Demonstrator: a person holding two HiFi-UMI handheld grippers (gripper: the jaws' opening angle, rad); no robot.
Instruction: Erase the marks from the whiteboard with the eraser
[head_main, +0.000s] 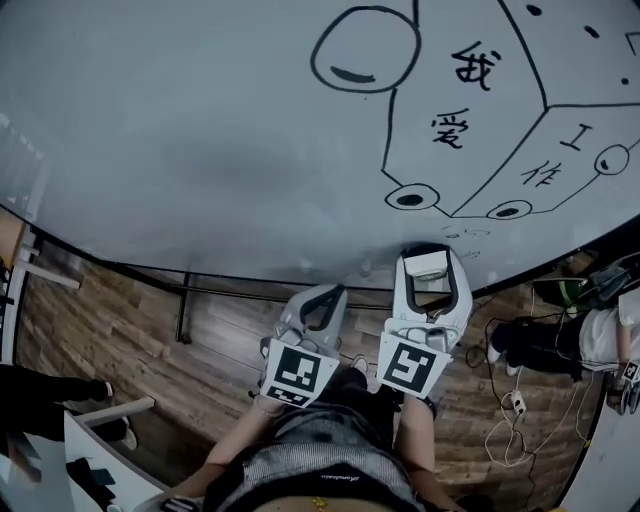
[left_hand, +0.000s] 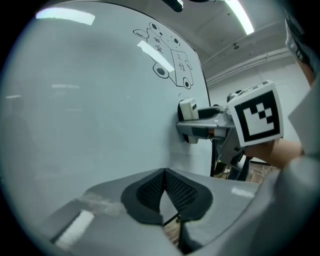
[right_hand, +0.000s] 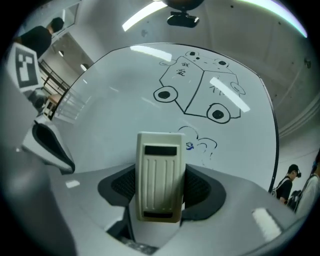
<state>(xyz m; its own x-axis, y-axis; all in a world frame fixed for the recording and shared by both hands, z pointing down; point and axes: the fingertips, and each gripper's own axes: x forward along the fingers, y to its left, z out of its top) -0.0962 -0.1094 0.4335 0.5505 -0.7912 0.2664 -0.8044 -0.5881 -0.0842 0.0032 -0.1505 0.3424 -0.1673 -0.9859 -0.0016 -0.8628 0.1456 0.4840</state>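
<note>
The whiteboard (head_main: 200, 130) carries a black line drawing of a vehicle with wheels and handwritten characters (head_main: 470, 110). Small blue and black scribbles (right_hand: 197, 142) lie below the drawing. My right gripper (head_main: 433, 258) is shut on a cream plastic eraser (head_main: 430, 266), held close to the board's lower edge under the drawing. In the right gripper view the eraser (right_hand: 159, 165) stands upright between the dark pads (right_hand: 200, 187). The left gripper view shows the eraser (left_hand: 188, 109) right up against the board. My left gripper (head_main: 322, 302) hangs beside it, shut on nothing, pads (left_hand: 150, 192) together.
The board's dark stand bars (head_main: 185, 300) run over a wooden floor (head_main: 120, 330). Cables and a power strip (head_main: 515, 400) lie at the right near a seated person (head_main: 600, 340). A white table edge (head_main: 90, 450) is at the lower left. Another person (right_hand: 287, 182) stands beyond the board.
</note>
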